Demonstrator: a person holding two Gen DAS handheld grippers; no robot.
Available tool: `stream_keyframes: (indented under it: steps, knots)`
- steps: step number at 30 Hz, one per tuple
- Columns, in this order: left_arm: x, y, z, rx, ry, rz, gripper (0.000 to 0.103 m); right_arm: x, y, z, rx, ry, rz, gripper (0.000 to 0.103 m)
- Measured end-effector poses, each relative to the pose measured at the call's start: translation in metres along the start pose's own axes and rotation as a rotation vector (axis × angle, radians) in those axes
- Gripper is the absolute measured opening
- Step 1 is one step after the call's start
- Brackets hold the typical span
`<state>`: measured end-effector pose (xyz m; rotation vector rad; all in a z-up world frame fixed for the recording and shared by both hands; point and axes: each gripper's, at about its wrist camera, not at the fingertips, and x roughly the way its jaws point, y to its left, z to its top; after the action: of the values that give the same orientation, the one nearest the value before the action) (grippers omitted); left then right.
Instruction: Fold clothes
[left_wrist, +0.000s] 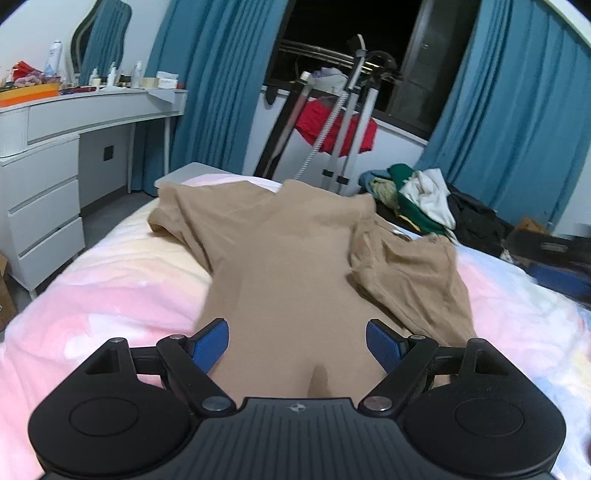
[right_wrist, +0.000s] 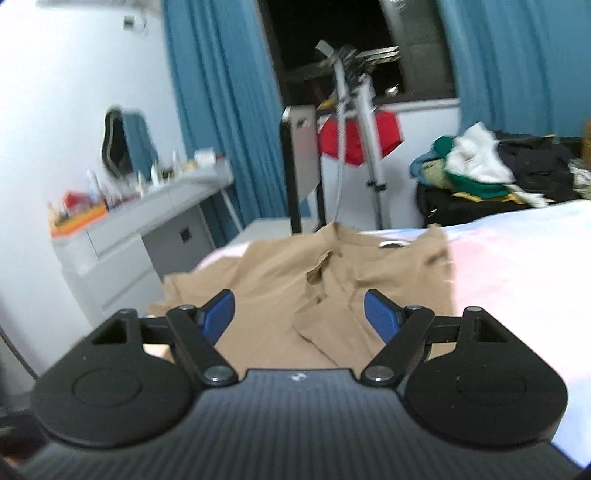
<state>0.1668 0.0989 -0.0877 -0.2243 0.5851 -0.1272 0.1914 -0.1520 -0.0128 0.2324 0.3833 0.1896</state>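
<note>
A tan garment (left_wrist: 288, 258) lies spread on the pink and white bedspread (left_wrist: 110, 280), one part folded over on the right side. My left gripper (left_wrist: 297, 341) stands open just above the near end of the cloth, nothing pinched between its blue pads (left_wrist: 210, 343). In the right wrist view the same tan garment (right_wrist: 295, 280) lies ahead with its collar and folded flap showing. My right gripper (right_wrist: 299, 317) is open above the near edge of the cloth, and nothing is between its blue pads (right_wrist: 380, 317).
A white dresser (left_wrist: 44, 177) with bottles stands left of the bed. A clothes stand with a red cloth (left_wrist: 332, 125) is at the window between blue curtains (left_wrist: 207, 85). A heap of clothes (left_wrist: 417, 199) lies beyond the bed at the right.
</note>
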Motion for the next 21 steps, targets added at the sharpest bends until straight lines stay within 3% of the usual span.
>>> stream_keyframes:
  steps: [6,12,16,21]
  knots:
    - [-0.024,-0.018,-0.018,0.052,0.003,-0.028,0.083,-0.1,-0.017,-0.033,0.056,-0.045,-0.046,0.079]
    - [-0.052,-0.039,-0.033,0.1,0.012,-0.076,0.082,-0.134,-0.05,-0.061,0.133,-0.085,-0.134,0.079]
    - [-0.07,-0.068,-0.051,0.159,0.041,-0.174,0.08,-0.14,-0.07,-0.06,0.182,-0.129,-0.206,0.079]
    - [-0.079,-0.111,-0.082,0.18,0.155,-0.331,0.074,-0.151,-0.101,-0.064,0.25,-0.17,-0.249,0.079]
